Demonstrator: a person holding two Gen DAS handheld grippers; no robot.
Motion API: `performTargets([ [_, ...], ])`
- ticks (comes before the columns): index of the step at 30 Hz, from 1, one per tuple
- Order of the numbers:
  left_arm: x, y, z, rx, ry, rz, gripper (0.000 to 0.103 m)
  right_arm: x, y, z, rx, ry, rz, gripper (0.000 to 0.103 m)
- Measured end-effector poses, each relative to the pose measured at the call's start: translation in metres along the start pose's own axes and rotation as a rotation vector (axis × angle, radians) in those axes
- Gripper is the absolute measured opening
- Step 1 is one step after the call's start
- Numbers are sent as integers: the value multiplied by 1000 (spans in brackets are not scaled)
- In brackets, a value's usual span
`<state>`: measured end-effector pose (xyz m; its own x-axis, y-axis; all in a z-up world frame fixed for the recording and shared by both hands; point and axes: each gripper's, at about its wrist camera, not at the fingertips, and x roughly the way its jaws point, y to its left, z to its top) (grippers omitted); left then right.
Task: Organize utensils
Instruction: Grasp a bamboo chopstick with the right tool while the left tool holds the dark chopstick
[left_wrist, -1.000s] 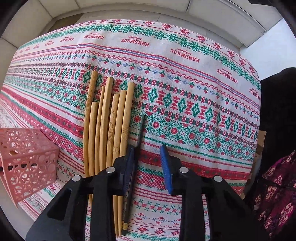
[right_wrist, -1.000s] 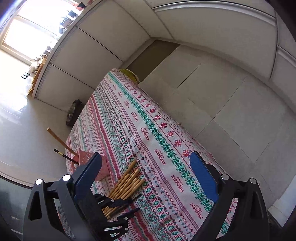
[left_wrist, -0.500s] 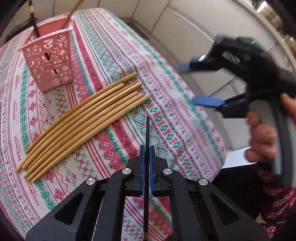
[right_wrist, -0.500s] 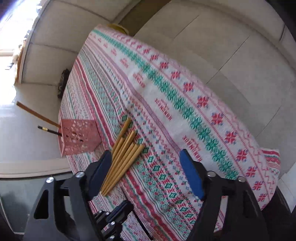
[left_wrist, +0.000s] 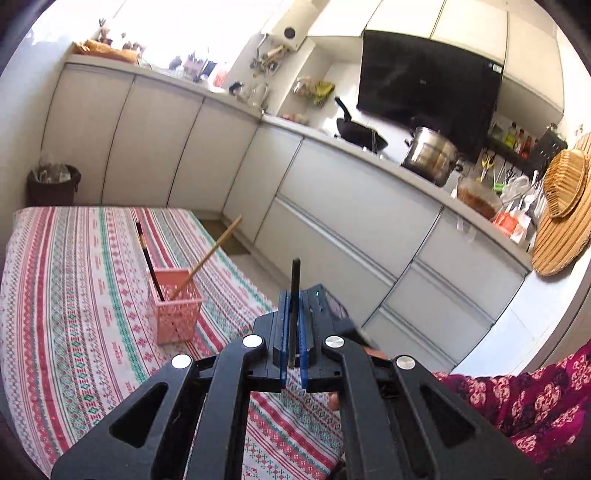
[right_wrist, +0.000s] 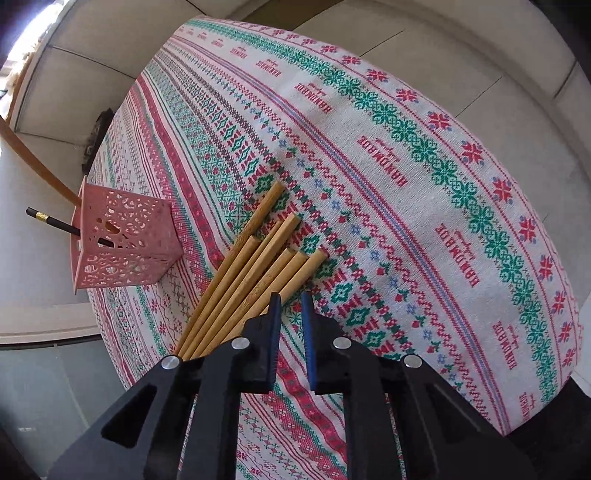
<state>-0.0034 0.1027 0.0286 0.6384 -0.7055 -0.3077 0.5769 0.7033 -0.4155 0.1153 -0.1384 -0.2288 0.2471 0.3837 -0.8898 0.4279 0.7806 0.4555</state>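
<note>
My left gripper (left_wrist: 292, 295) is shut on a black chopstick (left_wrist: 294, 291) and holds it upright, raised above the table. The pink perforated holder (left_wrist: 176, 310) stands on the patterned tablecloth (left_wrist: 66, 295) ahead and to the left, with one black and one bamboo chopstick in it. My right gripper (right_wrist: 291, 301) is low over the cloth, jaws narrowly apart and empty, just right of several bamboo chopsticks (right_wrist: 255, 258) lying side by side. The holder (right_wrist: 122, 247) shows left of them in the right wrist view.
Kitchen cabinets (left_wrist: 332, 206) run behind the table, with a wok (left_wrist: 360, 133) and a steel pot (left_wrist: 430, 155) on the counter. A dark bin (left_wrist: 53, 182) stands on the floor beyond the table's far end. The table edge (right_wrist: 554, 332) drops off at right.
My left gripper has lifted the black chopstick off the cloth and tilted up towards the kitchen. My right gripper has come down to the bamboo chopsticks and narrowed its jaws.
</note>
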Motion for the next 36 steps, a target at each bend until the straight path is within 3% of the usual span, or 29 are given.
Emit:
performTargets([
  [6,-42,-6,18,5,-136,-18,3,9,8,2,19,-7,-53,11],
  [11,-57,-9,21,1,-166,-39,3,22,25,6,-9,-10,-126,11],
  [17,-60,-8,19,-5,-184,-47,3,25,41,6,-151,20,-222,12],
  [19,-62,-7,18,-7,-189,-46,3,26,29,6,-162,66,-289,1],
  [27,-62,-9,17,-11,-196,-58,4,17,-9,13,76,99,-84,8],
  [36,-64,-10,18,-15,-200,-62,4,32,28,15,55,42,-124,13],
])
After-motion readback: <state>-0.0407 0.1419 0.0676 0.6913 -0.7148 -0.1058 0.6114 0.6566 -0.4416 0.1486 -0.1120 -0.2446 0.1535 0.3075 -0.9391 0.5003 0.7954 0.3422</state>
